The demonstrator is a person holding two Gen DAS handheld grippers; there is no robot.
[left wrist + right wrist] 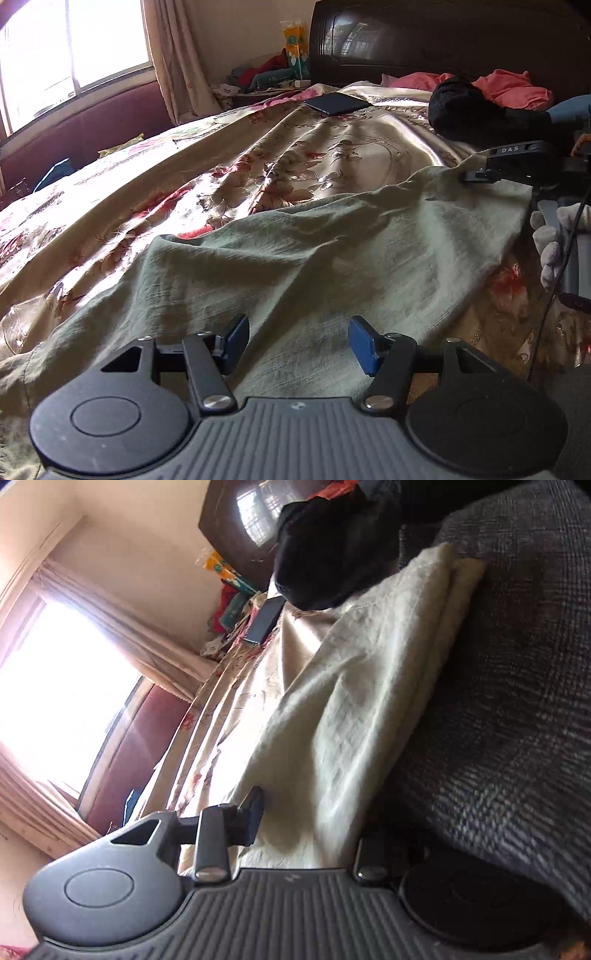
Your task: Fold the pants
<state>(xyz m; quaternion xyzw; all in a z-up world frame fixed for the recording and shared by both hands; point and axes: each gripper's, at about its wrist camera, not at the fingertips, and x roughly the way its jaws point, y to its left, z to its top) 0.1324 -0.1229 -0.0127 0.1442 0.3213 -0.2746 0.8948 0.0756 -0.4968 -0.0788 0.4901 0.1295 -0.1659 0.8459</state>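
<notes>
Pale green pants [314, 266] lie spread on a floral bedspread [229, 155]. My left gripper [297, 343] hovers just above the near part of the pants, jaws wide open and empty. My right gripper [480, 175] shows at the far right edge of the pants, its fingers at the cloth's top corner. In the right wrist view, tilted sideways, the pants [351, 701] run between the right gripper's [310, 823] spread jaws; the left pad [255, 812] shows, the right one is hidden behind cloth. A firm grip cannot be made out.
A black garment [476, 110] and pink clothes [509, 86] lie near the dark headboard [443, 37]. A dark phone [338, 103] rests on the bed. A dark grey woven fabric [517, 701] fills the right of the right wrist view. A window [55, 55] and curtain are at left.
</notes>
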